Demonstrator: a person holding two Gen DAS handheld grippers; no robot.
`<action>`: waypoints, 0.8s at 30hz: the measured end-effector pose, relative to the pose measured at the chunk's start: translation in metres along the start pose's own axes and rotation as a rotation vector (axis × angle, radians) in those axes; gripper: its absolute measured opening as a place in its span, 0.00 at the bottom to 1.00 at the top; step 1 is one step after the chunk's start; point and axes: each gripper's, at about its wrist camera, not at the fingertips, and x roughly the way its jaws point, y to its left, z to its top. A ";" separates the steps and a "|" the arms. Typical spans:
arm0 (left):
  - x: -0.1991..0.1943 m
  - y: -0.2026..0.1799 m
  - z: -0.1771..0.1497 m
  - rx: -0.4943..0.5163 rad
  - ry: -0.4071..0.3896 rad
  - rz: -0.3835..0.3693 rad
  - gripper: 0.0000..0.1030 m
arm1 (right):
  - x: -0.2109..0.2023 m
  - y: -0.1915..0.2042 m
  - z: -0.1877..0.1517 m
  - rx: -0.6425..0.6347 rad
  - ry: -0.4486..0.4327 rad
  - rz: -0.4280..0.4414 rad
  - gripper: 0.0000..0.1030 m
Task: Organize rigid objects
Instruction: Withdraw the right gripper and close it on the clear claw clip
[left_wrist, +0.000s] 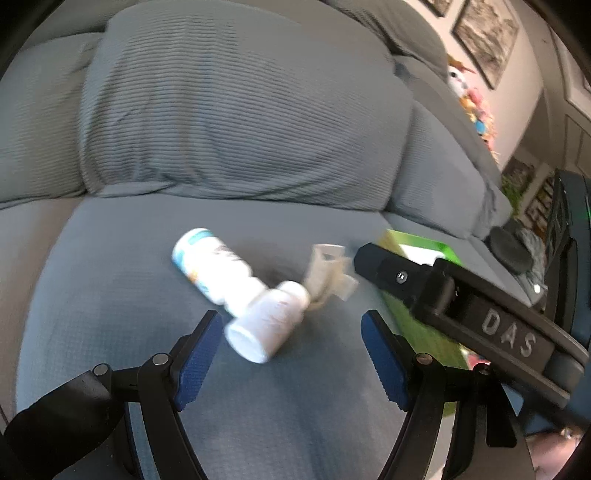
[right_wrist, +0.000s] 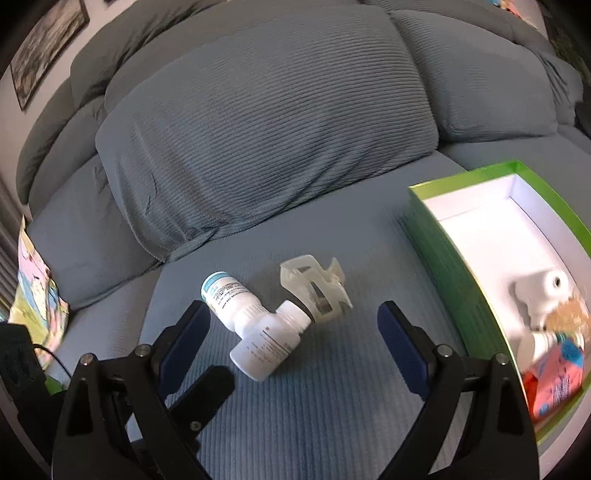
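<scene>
Two white pill bottles lie touching on the grey sofa seat: a teal-labelled bottle (left_wrist: 210, 264) (right_wrist: 225, 297) and a plain white bottle (left_wrist: 269, 321) (right_wrist: 271, 341). A clear hair claw clip (left_wrist: 328, 271) (right_wrist: 316, 288) lies just right of them. My left gripper (left_wrist: 290, 325) is open and empty, with the plain bottle between its fingers. My right gripper (right_wrist: 293, 315) is open and empty, just short of the bottles. A green box (right_wrist: 454, 258) (left_wrist: 417, 251) with a white inside stands to the right. The right gripper's body (left_wrist: 461, 306) crosses in front of it in the left wrist view.
The box holds a white bottle (right_wrist: 543, 288), an orange packet (right_wrist: 554, 380) and other small items. Big grey cushions (right_wrist: 266, 122) rise behind the seat. A colourful bag (right_wrist: 35, 295) is at the far left. A dark round object (left_wrist: 511, 251) lies at the right.
</scene>
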 end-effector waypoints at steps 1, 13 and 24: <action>0.002 0.004 0.001 -0.005 0.003 0.007 0.75 | 0.005 0.001 0.003 -0.004 0.006 -0.006 0.89; 0.008 0.046 0.003 -0.130 0.048 0.085 0.75 | 0.070 -0.001 0.018 -0.054 0.075 -0.117 0.87; 0.007 0.048 0.003 -0.142 0.070 0.096 0.75 | 0.085 -0.008 0.014 -0.087 0.093 -0.129 0.47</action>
